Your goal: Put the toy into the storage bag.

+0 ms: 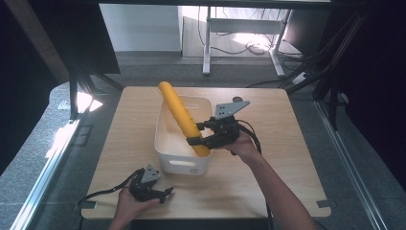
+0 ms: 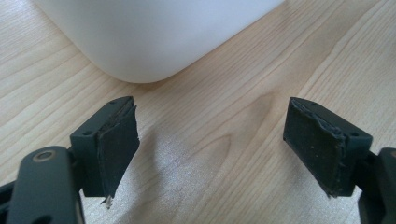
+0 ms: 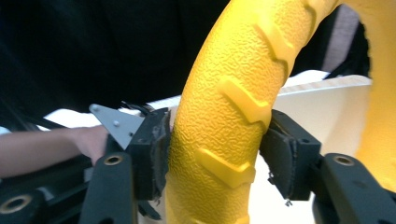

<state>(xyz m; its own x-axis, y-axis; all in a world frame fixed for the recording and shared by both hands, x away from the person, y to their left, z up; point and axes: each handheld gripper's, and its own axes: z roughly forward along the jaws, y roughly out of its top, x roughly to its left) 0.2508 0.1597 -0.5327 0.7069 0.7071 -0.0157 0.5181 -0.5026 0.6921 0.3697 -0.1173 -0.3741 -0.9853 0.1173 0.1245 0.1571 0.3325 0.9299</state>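
High view first: right gripper [image 1: 198, 133] clamped on a long yellow roller [image 1: 182, 116], low down near its bottom end, with the roller leaning up and away out of a white tub [image 1: 184, 165] in the middle of the wooden table [image 1: 287, 163]. Bottom end inside the tub near the front right corner; top end poking out past the far rim. Looks like either a lift out or a lowering in; cannot tell which.

Right gripper view: both pads pressed against the bumpy, ridged yellow surface [image 3: 224, 135], one on each side, no gap to be seen. Grip sits far from the middle of the roller's length, so likely to swing or pivot; best kept firmly squeezed, moved slowly, and guided so the bottom end clears or slides along the tub wall rather than catching on it.

Left gripper [image 1: 163, 194] resting on the table just in front of the tub, held in the left hand [image 1: 129, 203]. Left gripper view: jaws spread wide, bare wood between them, nothing held, a rounded corner of the tub [image 2: 154, 37] just ahead.

Inside the tub: only the roller's bottom end to be made out; the rest of the floor looks bare.
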